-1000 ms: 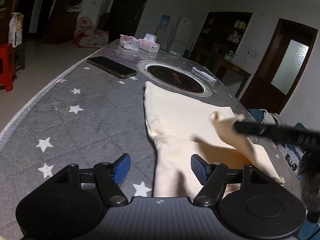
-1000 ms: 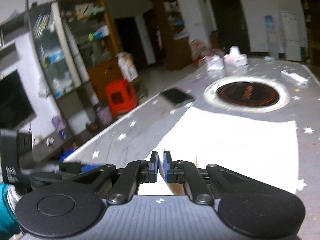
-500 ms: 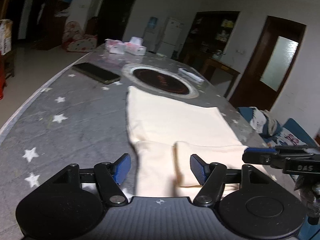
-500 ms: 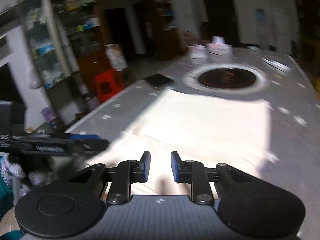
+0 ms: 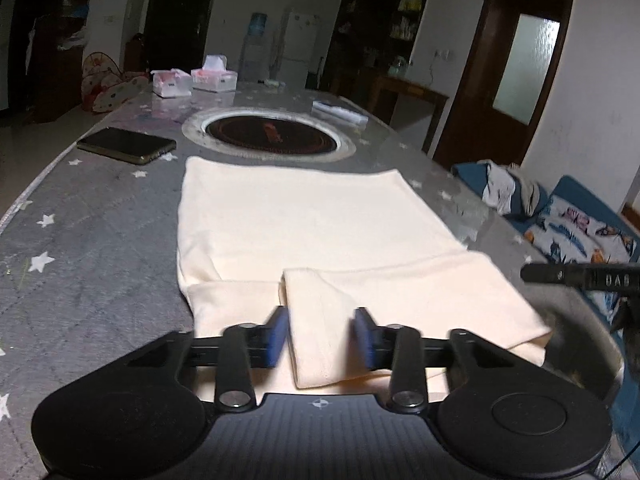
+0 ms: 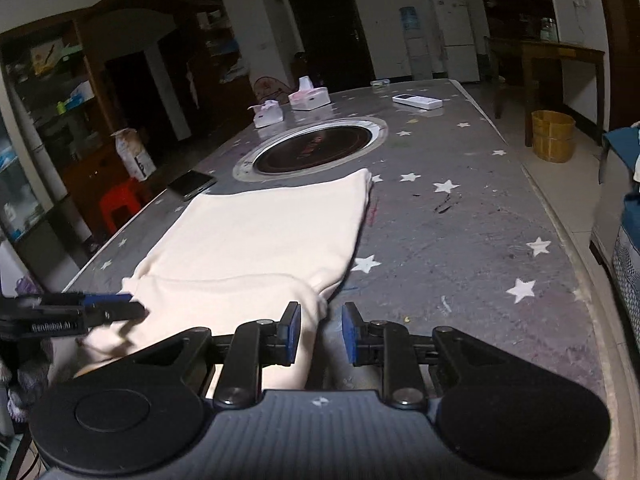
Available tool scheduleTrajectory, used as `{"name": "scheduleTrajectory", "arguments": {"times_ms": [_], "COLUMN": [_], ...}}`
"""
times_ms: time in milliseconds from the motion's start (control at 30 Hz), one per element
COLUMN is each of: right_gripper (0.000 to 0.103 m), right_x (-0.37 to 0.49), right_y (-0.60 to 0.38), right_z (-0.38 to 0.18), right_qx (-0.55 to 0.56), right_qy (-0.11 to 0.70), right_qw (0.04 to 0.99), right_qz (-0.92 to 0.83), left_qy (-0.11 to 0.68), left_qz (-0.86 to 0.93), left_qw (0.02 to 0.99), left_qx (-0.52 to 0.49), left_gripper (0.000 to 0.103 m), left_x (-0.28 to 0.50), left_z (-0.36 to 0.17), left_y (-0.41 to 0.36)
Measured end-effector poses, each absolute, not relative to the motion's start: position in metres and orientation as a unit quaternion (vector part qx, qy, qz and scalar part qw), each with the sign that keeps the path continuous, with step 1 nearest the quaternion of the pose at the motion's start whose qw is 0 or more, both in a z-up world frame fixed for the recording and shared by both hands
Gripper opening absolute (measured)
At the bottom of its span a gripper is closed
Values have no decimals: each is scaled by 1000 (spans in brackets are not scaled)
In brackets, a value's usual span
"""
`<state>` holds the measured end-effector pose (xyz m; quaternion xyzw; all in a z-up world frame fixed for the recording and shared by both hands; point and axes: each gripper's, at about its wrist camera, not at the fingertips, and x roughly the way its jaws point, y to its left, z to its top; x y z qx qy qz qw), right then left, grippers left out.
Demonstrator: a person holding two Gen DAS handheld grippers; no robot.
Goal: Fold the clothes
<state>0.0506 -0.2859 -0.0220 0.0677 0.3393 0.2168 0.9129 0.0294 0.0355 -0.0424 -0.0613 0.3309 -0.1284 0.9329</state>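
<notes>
**Cream garment flat on the starred bench, both grippers at its near edge**

Where the grey, star-printed bench fills most of both views, a round dark hob plate is set into its middle. The cream garment lies flat on the bench just this side of that plate, its far hem straight and its near end doubled over into two folded flaps that meet near the centre line.

The left gripper is low over that near end, and its jaws have just been closing; the folded flap sits between the blue pads, yet a narrow gap shows on each side, so they are not pressing on it (motion blur softens the pad edges). The right gripper is at the garment's near right corner, jaws parted, with the cloth edge lying against the left pad and bare bench showing before the right one; nothing is gripped.

Beyond the garment, a dark phone lies on the bench to the left of the hob plate. Two tissue boxes stand at the far end, and a white remote lies well to their right.
</notes>
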Motion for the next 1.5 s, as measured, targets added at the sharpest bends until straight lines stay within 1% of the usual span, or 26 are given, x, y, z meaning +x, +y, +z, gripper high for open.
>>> {"name": "scheduleTrajectory", "arguments": {"times_ms": [33, 100, 133, 267, 367, 467, 567, 667, 700, 800, 867, 967, 1167, 1300, 1400, 1433, 1500], "right_gripper": [22, 22, 22, 22, 22, 22, 22, 22, 22, 22, 27, 28, 28, 28, 31, 34, 34], "right_x": [52, 58, 61, 66, 65, 67, 70, 71, 71, 77, 79, 78, 62, 56, 53, 51, 49], "right_y": [-287, -286, -285, -286, -286, -283, -278, -270, -266, -257, -254, -255, -248, -234, -224, -222, -221], "right_z": [-23, -27, -28, -33, -32, -32, -33, -33, -32, -38, -43, -40, -20, -20, -24, -25, -28], "right_qx": [69, 74, 77, 88, 85, 80, 73, 61, 56, 29, 13, 9, -7, -20, -26, -28, -34], "right_qy": [339, 339, 339, 338, 332, 330, 330, 326, 325, 331, 334, 329, 306, 309, 315, 317, 321], "right_qw": [913, 913, 913, 914, 917, 917, 916, 916, 916, 915, 916, 919, 921, 913, 907, 906, 904], "right_qz": [216, 213, 211, 204, 206, 211, 217, 226, 229, 229, 224, 216, 240, 265, 279, 280, 282], "left_qy": [332, 331, 331, 301, 271, 281, 312, 324, 328, 335, 342, 354, 337, 319, 329, 335, 350], "left_qz": [-126, -124, -124, -128, -132, -125, -113, -108, -107, -100, -96, -91, -77, -105, -140, -143, -144], "left_qw": [933, 934, 934, 943, 951, 949, 940, 937, 936, 934, 932, 929, 937, 940, 932, 929, 924], "left_qx": [-57, -52, -54, -64, -73, -73, -75, -73, -74, -68, -64, -61, -59, -63, -65, -61, -55], "left_gripper": [19, 9, 6, 5, 5, 6, 6, 6, 9, 10, 10, 12, 14, 20, 28, 28, 28], "left_x": [30, 28, 28, 20, 12, 16, 23, 26, 27, 31, 32, 32, 26, 24, 28, 29, 32], "left_z": [-44, -42, -40, -15, 6, 5, -8, -16, -17, -23, -27, -33, -21, -12, -17, -21, -30], "left_y": [34, 34, 34, 37, 41, 45, 48, 49, 50, 52, 54, 58, 56, 47, 37, 34, 30]}}
